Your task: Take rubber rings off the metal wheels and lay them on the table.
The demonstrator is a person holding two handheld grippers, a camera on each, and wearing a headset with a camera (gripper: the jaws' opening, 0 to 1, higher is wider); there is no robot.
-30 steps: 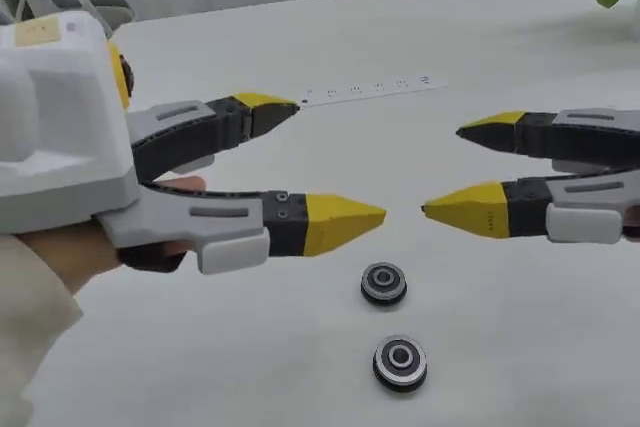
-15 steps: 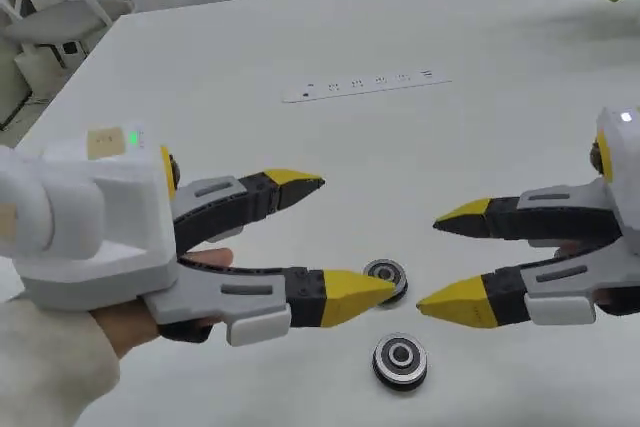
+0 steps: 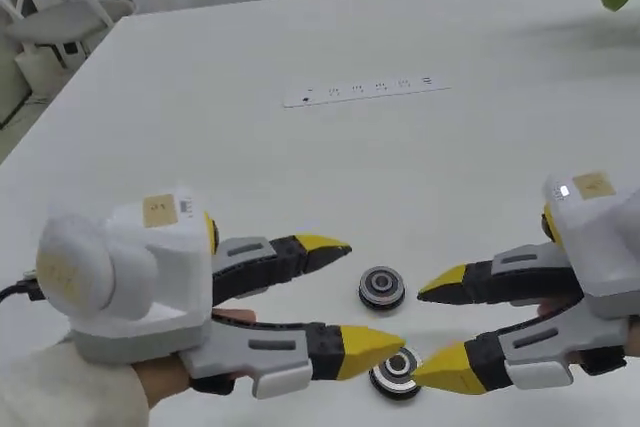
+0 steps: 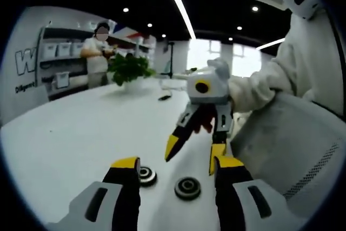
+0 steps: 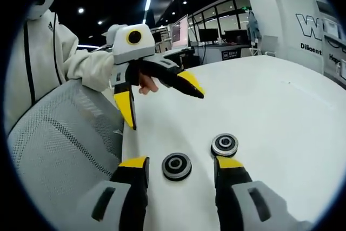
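Lowering since a second ago, both grippers are nearing the wheels. Left gripper (image 3: 376, 295) is holding its pointed, yellow-tipped fingers (image 3: 365, 347) apart. Between the grippers, a far wheel (image 3: 381, 287) and near wheel (image 3: 397, 377), round metal with black rubber rings, are lying flat on the smooth white counter (image 3: 300, 167). Right gripper (image 3: 416, 335) is holding its fingers apart too.

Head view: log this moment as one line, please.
left gripper open | right gripper open, facing it | far black-ringed round metal wheel and near wheel flat on white table, ungripped
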